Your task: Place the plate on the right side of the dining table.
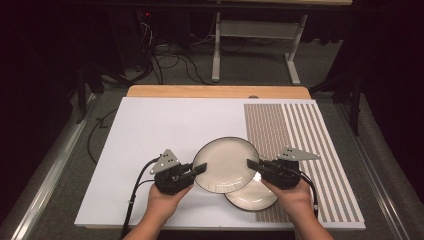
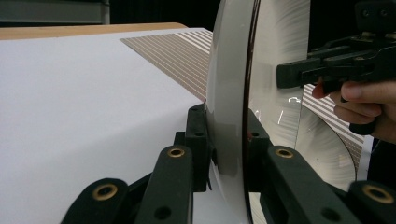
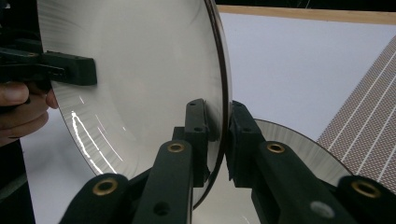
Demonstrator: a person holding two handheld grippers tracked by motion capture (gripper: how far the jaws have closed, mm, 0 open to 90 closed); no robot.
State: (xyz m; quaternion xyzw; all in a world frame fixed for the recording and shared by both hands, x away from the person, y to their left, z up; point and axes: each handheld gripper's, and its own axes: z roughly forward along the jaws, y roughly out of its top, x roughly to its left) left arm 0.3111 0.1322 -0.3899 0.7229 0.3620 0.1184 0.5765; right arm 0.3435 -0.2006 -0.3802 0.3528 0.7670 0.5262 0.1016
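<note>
A cream plate with a dark rim [image 1: 224,161] is held tilted above the white sheet, one gripper on each side of it. My left gripper [image 1: 201,168] is shut on its left rim; in the left gripper view the plate [image 2: 229,70] stands edge-on between the pads of the left gripper [image 2: 227,128]. My right gripper [image 1: 252,164] is shut on the right rim, and the pads of the right gripper [image 3: 218,125] pinch the plate [image 3: 140,79]. A second, similar plate [image 1: 252,198] lies flat on the table below, partly hidden by the first.
The white sheet [image 1: 150,130] covers most of the table, with a brown striped mat [image 1: 300,130] on its right part. The wooden table edge [image 1: 215,91] runs along the far side. Cables and a metal stand [image 1: 216,50] are on the floor beyond.
</note>
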